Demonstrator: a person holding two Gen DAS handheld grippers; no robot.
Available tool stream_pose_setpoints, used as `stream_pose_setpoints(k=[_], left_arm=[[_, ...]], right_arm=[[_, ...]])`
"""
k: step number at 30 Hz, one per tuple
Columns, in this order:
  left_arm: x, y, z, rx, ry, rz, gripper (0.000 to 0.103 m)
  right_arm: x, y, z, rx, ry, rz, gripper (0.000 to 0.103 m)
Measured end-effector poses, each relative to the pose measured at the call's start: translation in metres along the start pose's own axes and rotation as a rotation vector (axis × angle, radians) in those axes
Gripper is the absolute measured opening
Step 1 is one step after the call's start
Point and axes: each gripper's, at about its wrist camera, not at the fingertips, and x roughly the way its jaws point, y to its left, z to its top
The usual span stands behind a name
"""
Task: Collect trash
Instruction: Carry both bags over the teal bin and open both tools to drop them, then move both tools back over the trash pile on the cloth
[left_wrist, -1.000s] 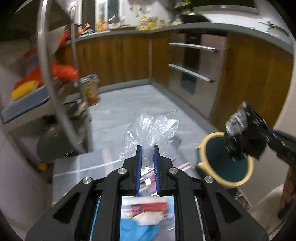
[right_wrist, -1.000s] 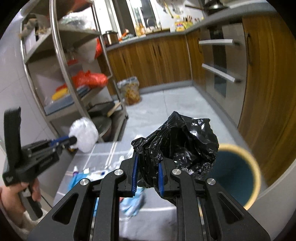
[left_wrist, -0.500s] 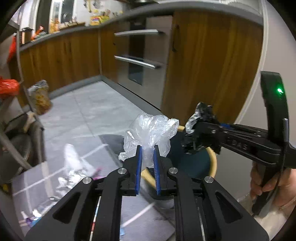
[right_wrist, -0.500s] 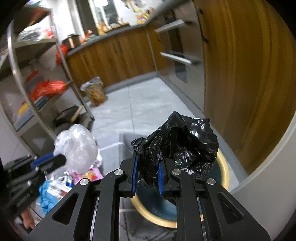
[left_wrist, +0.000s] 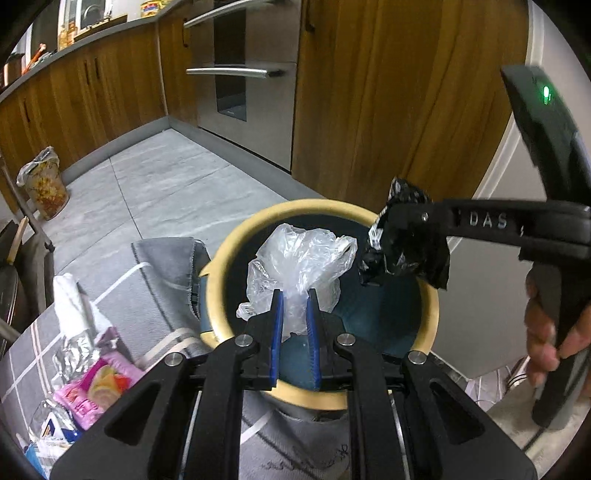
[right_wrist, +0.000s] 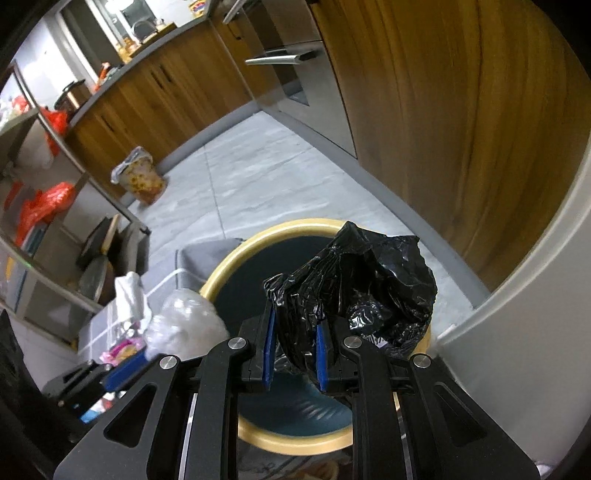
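Landmark: the round dark-blue waste bin with a tan rim (left_wrist: 218, 266), standing on the grey tiled kitchen floor (left_wrist: 166, 177).

Left gripper (left_wrist: 294, 295): blue-padded fingers closed to a narrow gap, pinching the lower part of a crumpled clear plastic bag (left_wrist: 303, 258). The bag hangs over the bin's open mouth, roughly central, above its dark interior. In the right wrist view the same bag (right_wrist: 184, 321) appears blurred at the bin's left rim (right_wrist: 266, 236).

Right gripper (right_wrist: 293, 325): fingers closed to a slightly wider gap, clamped on a crumpled black plastic bag (right_wrist: 362, 284). The bag bulges above and to the right of the fingers, over the right half of the bin's mouth. In the left wrist view, this gripper (left_wrist: 391, 236) enters from the right with the black bag (left_wrist: 406, 254) held over the bin's right rim; the person's right hand (left_wrist: 550, 332) grips its handle.

Neither bag touches the other; they sit near each other above the same opening.

Left of the bin: a grey cloth with white stripes (left_wrist: 162, 280), its edge touching the bin's wall. On it lie further litter items, including a pink printed wrapper (left_wrist: 99, 384), a crinkled silver foil piece (left_wrist: 72, 354) and a white crumpled tissue (left_wrist: 68, 299). Beyond the bin: wooden cabinets (left_wrist: 388, 92) and a steel oven front (left_wrist: 240, 74). A small floral-patterned bin with a plastic liner (left_wrist: 44, 184) stands well apart on the floor.
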Motion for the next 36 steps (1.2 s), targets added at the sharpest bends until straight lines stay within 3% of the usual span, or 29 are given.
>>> stream_pose_setpoints(k=[19, 24, 34, 36], left_arm=[[0.038, -0.004, -0.002, 0.025, 0.042, 0.009, 0.016], [0.034, -0.004, -0.005, 0.021, 0.034, 0.013, 0.029], [0.027, 0.002, -0.009, 0.029, 0.033, 0.034, 0.033], [0.024, 0.004, -0.011, 0.034, 0.03, 0.044, 0.04]], right_arm=[[0.002, -0.02, 0.005, 0.058, -0.021, -0.016, 0.022], [0.002, -0.021, 0.005, 0.06, -0.022, -0.017, 0.027], [-0.002, -0.017, 0.005, 0.059, -0.035, -0.006, 0.039], [-0.004, -0.015, 0.006, 0.058, -0.043, -0.002, 0.042]])
